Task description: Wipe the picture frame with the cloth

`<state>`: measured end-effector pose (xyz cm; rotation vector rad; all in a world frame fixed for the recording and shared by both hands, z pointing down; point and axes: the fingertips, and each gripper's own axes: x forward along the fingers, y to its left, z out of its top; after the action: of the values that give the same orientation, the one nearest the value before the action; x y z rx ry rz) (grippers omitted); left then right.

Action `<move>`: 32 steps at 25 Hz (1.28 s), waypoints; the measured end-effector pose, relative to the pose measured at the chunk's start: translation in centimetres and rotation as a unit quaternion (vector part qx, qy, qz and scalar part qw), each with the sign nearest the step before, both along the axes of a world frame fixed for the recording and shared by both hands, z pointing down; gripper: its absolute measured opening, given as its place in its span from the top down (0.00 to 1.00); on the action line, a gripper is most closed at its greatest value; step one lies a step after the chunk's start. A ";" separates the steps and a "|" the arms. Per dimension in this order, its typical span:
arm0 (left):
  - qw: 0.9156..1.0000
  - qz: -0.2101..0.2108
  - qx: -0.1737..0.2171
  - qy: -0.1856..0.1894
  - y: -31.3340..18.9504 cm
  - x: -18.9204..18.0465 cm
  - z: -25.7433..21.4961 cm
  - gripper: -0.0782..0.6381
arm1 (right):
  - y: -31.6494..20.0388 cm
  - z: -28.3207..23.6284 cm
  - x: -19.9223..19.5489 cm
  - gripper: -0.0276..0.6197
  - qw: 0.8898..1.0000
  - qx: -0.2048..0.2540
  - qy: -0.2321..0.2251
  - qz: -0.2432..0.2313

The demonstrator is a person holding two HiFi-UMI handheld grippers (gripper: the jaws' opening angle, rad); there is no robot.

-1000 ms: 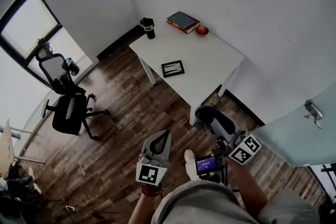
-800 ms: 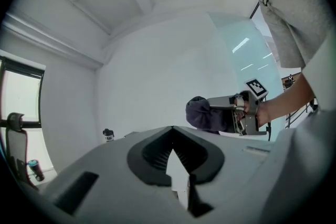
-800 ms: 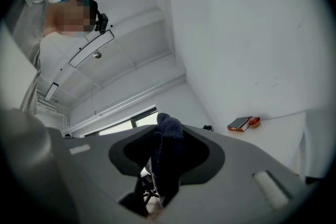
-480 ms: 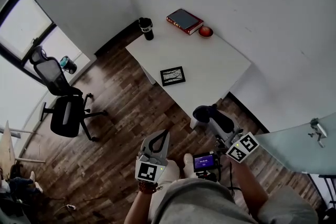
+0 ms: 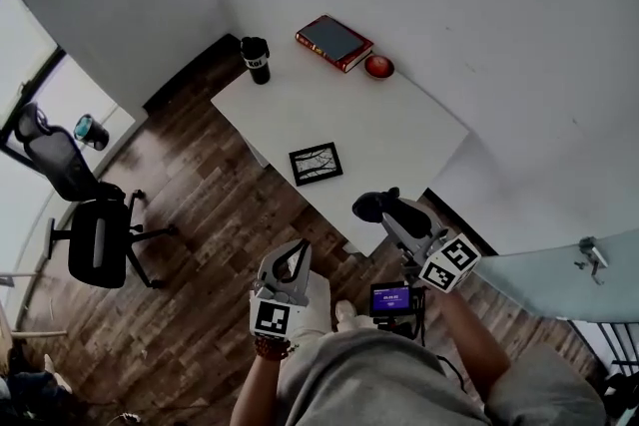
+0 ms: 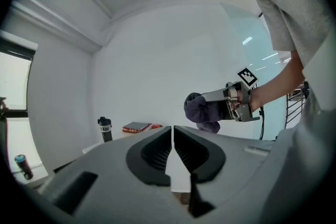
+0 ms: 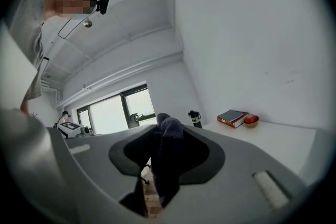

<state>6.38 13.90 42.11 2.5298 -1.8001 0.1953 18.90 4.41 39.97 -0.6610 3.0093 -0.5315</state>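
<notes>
By the window on the left stands a black office chair (image 5: 92, 236) on the wooden floor (image 5: 190, 214). Next comes the person's left gripper (image 5: 299, 249), held low over the floor just short of the white table (image 5: 409, 125); its jaws are closed together with nothing between them.

At the table's far left corner stands a black drinking bottle (image 5: 256, 59), upright, with its cap on, so what it holds cannot be seen. Near the table's front edge the picture frame (image 5: 316, 164) lies flat and alone, well apart from both grippers and touched by neither. At the back, by the wall, lies a red book (image 5: 333, 42), and just beside its right end sits a small red bowl (image 5: 378, 66). Whether anything is in the bowl I cannot tell.

Further right, the right gripper (image 5: 389, 211) hangs at the table's front corner, its jaws clamped on a dark cloth (image 5: 370, 206) that bulges out past the fingertips. The cloth is clear of the tabletop, near the frame but apart from it. At the far right is a pale door (image 5: 559, 279) with a lever handle (image 5: 589, 252).
</notes>
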 end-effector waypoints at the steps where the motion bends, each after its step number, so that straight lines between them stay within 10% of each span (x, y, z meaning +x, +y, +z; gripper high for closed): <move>1: 1.000 0.007 -0.001 -0.001 -1.3 -1.1 0.3 0.86 | -1.2 0.2 -1.1 0.75 1.000 0.001 0.007 0.004; 13: 0.990 0.125 -0.052 -0.025 -13.9 -12.0 7.0 0.72 | -13.9 4.3 -13.2 0.75 0.992 0.005 0.110 0.055; 32: 0.950 0.217 -0.204 -0.098 -21.8 -11.3 26.3 0.15 | -23.8 21.8 -20.1 0.75 0.951 0.036 0.303 -0.057</move>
<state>-4.94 -7.88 68.37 2.6097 -1.0638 0.7676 -1.16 -19.41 61.77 -0.7662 3.6342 -0.2462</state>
